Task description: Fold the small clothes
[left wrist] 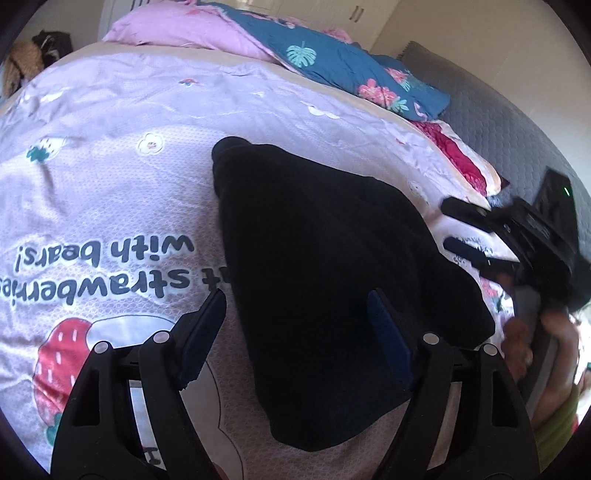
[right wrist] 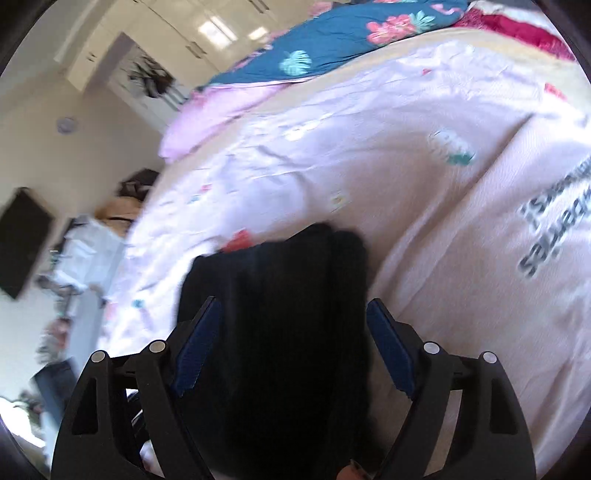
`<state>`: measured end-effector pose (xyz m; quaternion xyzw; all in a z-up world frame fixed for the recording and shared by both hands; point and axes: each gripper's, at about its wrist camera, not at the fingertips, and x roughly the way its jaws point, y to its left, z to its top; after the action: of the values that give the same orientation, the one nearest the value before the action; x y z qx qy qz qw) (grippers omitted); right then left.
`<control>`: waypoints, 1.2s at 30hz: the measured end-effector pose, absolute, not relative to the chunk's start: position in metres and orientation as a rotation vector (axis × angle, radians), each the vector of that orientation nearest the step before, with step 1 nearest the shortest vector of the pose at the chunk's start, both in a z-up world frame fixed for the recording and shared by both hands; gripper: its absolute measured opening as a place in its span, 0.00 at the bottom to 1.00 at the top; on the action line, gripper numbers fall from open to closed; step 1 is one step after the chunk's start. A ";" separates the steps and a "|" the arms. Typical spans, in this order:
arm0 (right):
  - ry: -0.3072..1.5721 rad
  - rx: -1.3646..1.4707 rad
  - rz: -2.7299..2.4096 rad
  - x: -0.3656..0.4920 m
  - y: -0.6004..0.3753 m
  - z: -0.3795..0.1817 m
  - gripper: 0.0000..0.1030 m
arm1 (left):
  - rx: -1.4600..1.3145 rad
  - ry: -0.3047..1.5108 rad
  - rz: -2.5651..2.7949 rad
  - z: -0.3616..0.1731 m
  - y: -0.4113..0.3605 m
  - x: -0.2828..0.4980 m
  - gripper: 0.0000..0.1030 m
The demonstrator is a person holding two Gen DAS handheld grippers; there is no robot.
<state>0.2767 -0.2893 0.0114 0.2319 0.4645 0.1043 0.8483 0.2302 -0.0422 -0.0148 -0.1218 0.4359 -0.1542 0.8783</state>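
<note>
Fingers: left gripper (left wrist: pixel 297 301) and right gripper (right wrist: pixel 293 310) both spread wide, released; black garment (left wrist: pixel 332 280) on bedspread (left wrist: pixel 110 155).

Black garment (left wrist: pixel 332 258), plain, no print. Pale lilac bedspread (left wrist: pixel 110 122) with dark lettering, red strawberries with white seeds, green leaves and small white flowers. Teal quilt (left wrist: pixel 332 59) with pink blossoms and mint-green leaves, its underside (left wrist: pixel 177 26) plain pink. Crimson patch (left wrist: pixel 461 155) at the bed's edge. Grey quilted headboard (left wrist: pixel 498 122). Left hand-held gripper (left wrist: pixel 297 325) black with dark blue pads (left wrist: pixel 388 343); right hand-held gripper (right wrist: pixel 293 332) the same, black with blue pads (right wrist: pixel 195 350). Cream cupboards (right wrist: pixel 155 33) behind.
</note>
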 end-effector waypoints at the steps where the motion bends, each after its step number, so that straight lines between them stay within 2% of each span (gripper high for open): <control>1: 1.003 0.477 0.199 0.283 -0.289 0.007 0.78 | -0.247 0.909 -0.326 -0.014 -0.043 0.230 0.69; 5: 1.092 0.468 0.171 0.301 -0.289 -0.017 0.78 | -0.225 0.915 -0.330 -0.016 -0.046 0.232 0.71; 7: 1.092 0.418 0.185 0.300 -0.284 -0.018 0.50 | -0.212 0.919 -0.331 -0.017 -0.048 0.233 0.72; 8: 1.079 0.369 0.178 0.297 -0.280 -0.014 0.26 | -0.207 0.919 -0.330 -0.018 -0.048 0.234 0.72; 9: 1.070 0.335 0.177 0.296 -0.276 -0.012 0.19 | -0.205 0.917 -0.329 -0.018 -0.048 0.234 0.72; 11: 1.020 0.229 0.172 0.290 -0.262 0.001 0.15 | -0.208 0.918 -0.323 -0.018 -0.047 0.235 0.72; 14: 0.934 0.140 0.234 0.284 -0.240 0.028 0.13 | -0.222 0.911 -0.314 -0.015 -0.044 0.237 0.72; 19: 0.798 0.255 0.440 0.279 -0.230 0.061 0.13 | -0.224 0.900 -0.300 -0.013 -0.040 0.239 0.72; 25: 0.979 0.344 0.320 0.310 -0.273 -0.003 0.13 | -0.209 0.946 -0.307 -0.025 -0.046 0.248 0.77; 31: 1.015 0.357 0.289 0.309 -0.291 -0.028 0.14 | -0.207 0.949 -0.311 -0.031 -0.052 0.250 0.81; 34: 1.002 0.268 0.246 0.306 -0.278 -0.022 0.18 | -0.205 0.944 -0.306 -0.031 -0.054 0.247 0.80; 36: 0.994 0.221 0.212 0.303 -0.273 -0.020 0.30 | -0.195 0.939 -0.303 -0.029 -0.056 0.246 0.80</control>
<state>0.3032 -0.2735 -0.0198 0.1054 0.4749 0.1015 0.8678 0.2458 -0.0558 -0.0286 -0.0935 0.4498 -0.1450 0.8763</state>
